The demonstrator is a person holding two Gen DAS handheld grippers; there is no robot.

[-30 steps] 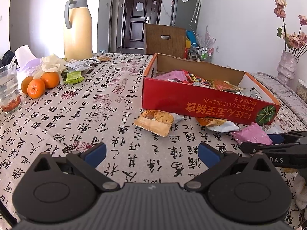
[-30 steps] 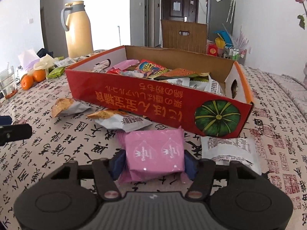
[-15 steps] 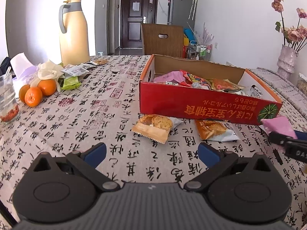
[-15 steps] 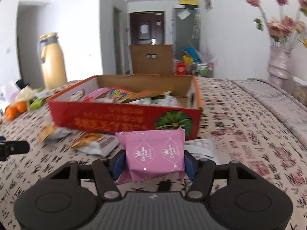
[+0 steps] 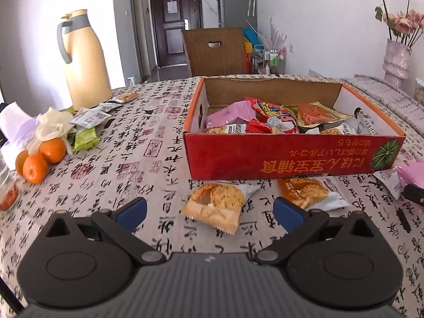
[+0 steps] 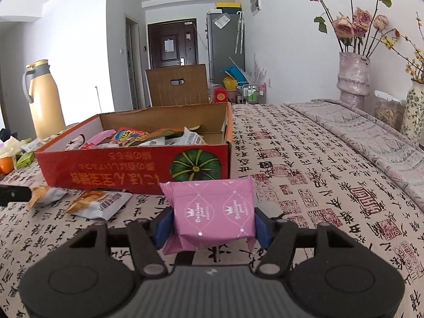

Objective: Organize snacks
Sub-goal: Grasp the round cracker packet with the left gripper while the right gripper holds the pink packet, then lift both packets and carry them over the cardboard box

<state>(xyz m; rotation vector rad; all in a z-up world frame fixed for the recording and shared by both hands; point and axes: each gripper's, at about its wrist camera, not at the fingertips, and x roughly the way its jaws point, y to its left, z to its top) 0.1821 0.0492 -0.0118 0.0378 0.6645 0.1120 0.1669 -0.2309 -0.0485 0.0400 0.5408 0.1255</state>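
A red cardboard box (image 5: 291,156) (image 6: 132,169) holds several snack packets. My right gripper (image 6: 213,225) is shut on a pink snack packet (image 6: 213,212), held above the table in front of the box's right corner. My left gripper (image 5: 209,210) is open and empty, just above the table. A cookie packet (image 5: 216,204) lies between its fingertips and a little beyond them, and an orange-and-white packet (image 5: 310,192) lies to its right. Both also show in the right wrist view, the cookie packet (image 6: 43,194) left of the other (image 6: 98,205). The pink packet shows at the right edge of the left wrist view (image 5: 412,172).
A cream thermos jug (image 5: 84,58), oranges (image 5: 42,156), green and white packets (image 5: 84,129) and a glass (image 5: 6,185) stand at the left. Vases with dried roses (image 6: 353,76) stand at the right. A white packet (image 5: 388,180) lies by the box's right corner.
My right gripper has lifted the pink packet off the table and swung right. My left gripper has moved forward and up toward the cookie packet.
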